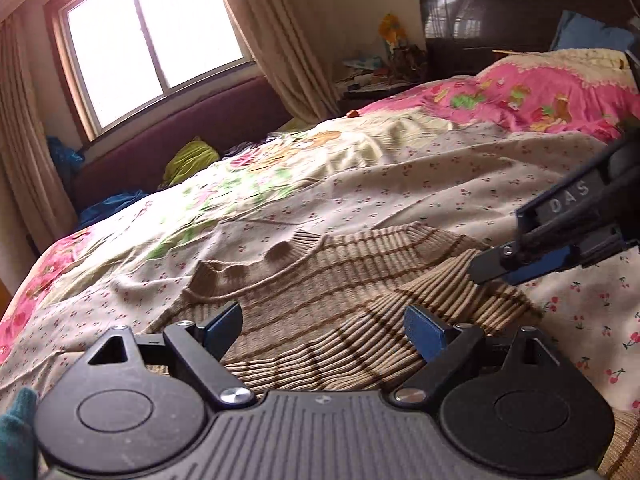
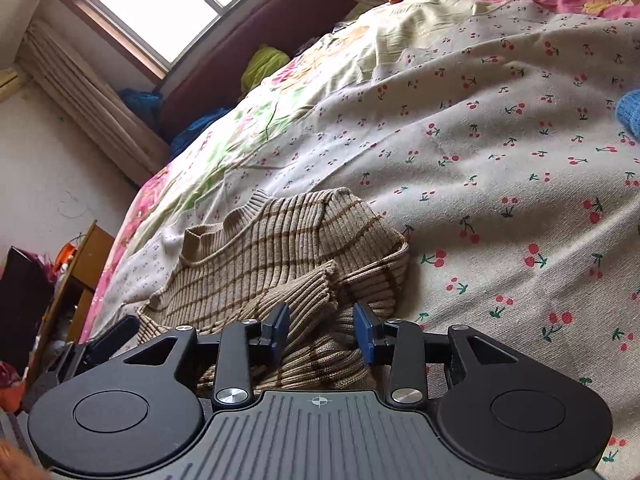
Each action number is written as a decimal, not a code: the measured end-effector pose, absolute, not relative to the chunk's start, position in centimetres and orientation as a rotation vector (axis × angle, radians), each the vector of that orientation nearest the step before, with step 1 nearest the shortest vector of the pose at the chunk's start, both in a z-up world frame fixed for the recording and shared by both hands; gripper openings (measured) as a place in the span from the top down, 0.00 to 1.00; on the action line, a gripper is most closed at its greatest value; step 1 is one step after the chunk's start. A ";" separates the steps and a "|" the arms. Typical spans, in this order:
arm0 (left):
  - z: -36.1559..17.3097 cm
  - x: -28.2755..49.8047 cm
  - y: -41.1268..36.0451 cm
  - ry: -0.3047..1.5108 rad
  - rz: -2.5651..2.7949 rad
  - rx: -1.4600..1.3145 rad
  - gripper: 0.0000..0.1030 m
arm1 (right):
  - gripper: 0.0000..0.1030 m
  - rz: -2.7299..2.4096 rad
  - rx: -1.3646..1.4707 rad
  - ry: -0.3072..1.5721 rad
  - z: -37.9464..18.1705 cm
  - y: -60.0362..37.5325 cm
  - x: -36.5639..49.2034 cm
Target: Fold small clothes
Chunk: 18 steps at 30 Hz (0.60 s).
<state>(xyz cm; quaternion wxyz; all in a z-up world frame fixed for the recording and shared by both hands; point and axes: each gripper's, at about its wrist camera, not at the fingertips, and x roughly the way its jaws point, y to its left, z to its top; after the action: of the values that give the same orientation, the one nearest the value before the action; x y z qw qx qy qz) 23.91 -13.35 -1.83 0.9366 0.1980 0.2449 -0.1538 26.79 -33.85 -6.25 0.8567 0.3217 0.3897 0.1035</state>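
Both grippers, left gripper point(image 1: 324, 330) and right gripper point(image 2: 322, 330), spread empty above soft, floppy ribbed sweater point(image 2: 256, 256); pinch its folded sleeve edge.

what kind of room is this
Most likely a bedroom in a home: a bed under a cherry-print cover with a dark headboard, a curtained window, and a striped sweater laid out on it.

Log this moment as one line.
item: beige brown-striped ribbed knit sweater on cherry-print bedsheet, sleeve folded across | left gripper: open, above sweater | right gripper: open, over sleeve
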 end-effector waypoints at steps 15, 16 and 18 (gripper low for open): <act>-3.7 23.1 -19.9 0.416 -0.335 0.563 0.04 | 0.98 0.387 0.648 0.763 -1.0 -33.4 28.3; -3.9 23.3 -20.0 0.424 -0.333 0.568 0.04 | 0.98 0.383 0.638 0.761 -0.8 -33.5 28.3; -4.2 23.4 -20.5 0.427 -0.336 0.590 0.05 | 0.95 0.370 0.611 0.783 -0.9 -33.7 28.2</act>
<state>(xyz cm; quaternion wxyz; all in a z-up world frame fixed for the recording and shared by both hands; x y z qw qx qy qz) 23.40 -20.48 -4.18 0.9206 0.2870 0.2080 -0.1637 28.19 -33.69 -0.91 0.8628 0.2915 0.3736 0.1763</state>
